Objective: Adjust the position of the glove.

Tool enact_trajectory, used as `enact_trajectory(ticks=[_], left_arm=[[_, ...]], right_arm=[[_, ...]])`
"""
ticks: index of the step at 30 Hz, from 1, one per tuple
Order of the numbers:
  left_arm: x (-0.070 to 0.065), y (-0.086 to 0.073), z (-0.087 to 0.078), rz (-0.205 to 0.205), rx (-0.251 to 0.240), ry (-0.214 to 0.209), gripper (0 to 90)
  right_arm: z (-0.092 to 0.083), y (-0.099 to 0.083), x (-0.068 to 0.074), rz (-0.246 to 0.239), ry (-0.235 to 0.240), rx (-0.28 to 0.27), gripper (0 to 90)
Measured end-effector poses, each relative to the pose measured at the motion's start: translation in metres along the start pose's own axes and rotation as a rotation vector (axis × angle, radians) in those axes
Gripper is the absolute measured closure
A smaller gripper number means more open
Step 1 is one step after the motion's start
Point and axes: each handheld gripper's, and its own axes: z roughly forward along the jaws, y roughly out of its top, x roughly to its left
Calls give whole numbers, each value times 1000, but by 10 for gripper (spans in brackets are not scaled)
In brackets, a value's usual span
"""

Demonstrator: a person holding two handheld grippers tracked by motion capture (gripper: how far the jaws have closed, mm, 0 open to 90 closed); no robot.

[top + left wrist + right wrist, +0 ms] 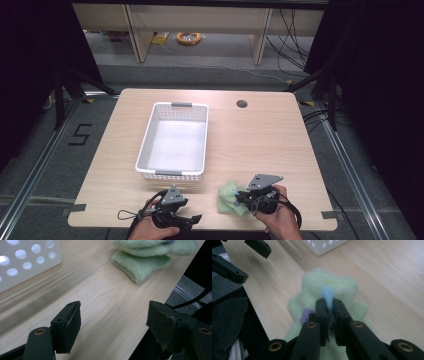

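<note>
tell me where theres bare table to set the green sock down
Bare wood lies right of the white basket, out to the table edge and back to the cable hole. A narrower strip runs left of the basket. The near edge is crowded: green sock, right hand-held gripper, left hand-held gripper.

From my seat at the controls, the white perforated plastic basket sits on the light wooden desk, left of the middle, its long sides running from the near edge toward the far edge. The round cable hole lies to the basket's right, close to the far edge. The green fleecy cloth lies on the desk at the near edge, right of the basket's near right corner and apart from it. My right gripper is on the cloth's right side, pinching it. My left gripper hangs at the near edge, before the basket and left of the cloth.
</note>
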Motion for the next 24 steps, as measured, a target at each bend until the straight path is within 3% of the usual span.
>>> enact_trajectory(ticks=[2,3,4,5,6,8,9,11,13,14,17,18,19,22,24], left_arm=[[-4,0,2,-8,-10,-17,275],[-6,1,2,9,-7,-21,278],[-7,0,3,10,0,-27,279],[-11,0,4,-2,-4,-32,282],[-12,0,5,5,-6,-34,285],[-17,1,7,8,-6,-42,287],[-19,2,7,8,-10,-50,288],[-22,3,9,28,-4,-56,290],[-26,3,11,24,0,-59,297],[-29,4,13,44,1,-66,298],[-39,7,21,30,0,-83,308],[-40,9,23,60,7,-86,311],[-45,11,26,38,8,-91,311],[-56,18,36,74,13,-116,314],[-62,22,41,74,15,-119,324]], right_arm=[[6,-2,2,0,-6,0,831],[6,-2,3,20,3,25,824],[9,-3,3,11,9,15,814],[10,-3,6,43,6,22,796],[11,-3,5,32,23,26,779],[11,-3,6,47,24,19,748],[11,-2,4,31,30,4,729],[6,0,4,59,34,9,695],[-2,5,0,23,43,-28,664],[-6,8,-2,10,35,-18,646],[-12,21,-13,-44,13,-19,640],[-11,25,-18,-61,12,-19,638],[-9,28,-22,-59,16,-27,638],[3,37,-32,-42,39,-8,631],[11,42,-36,-48,66,7,629]])
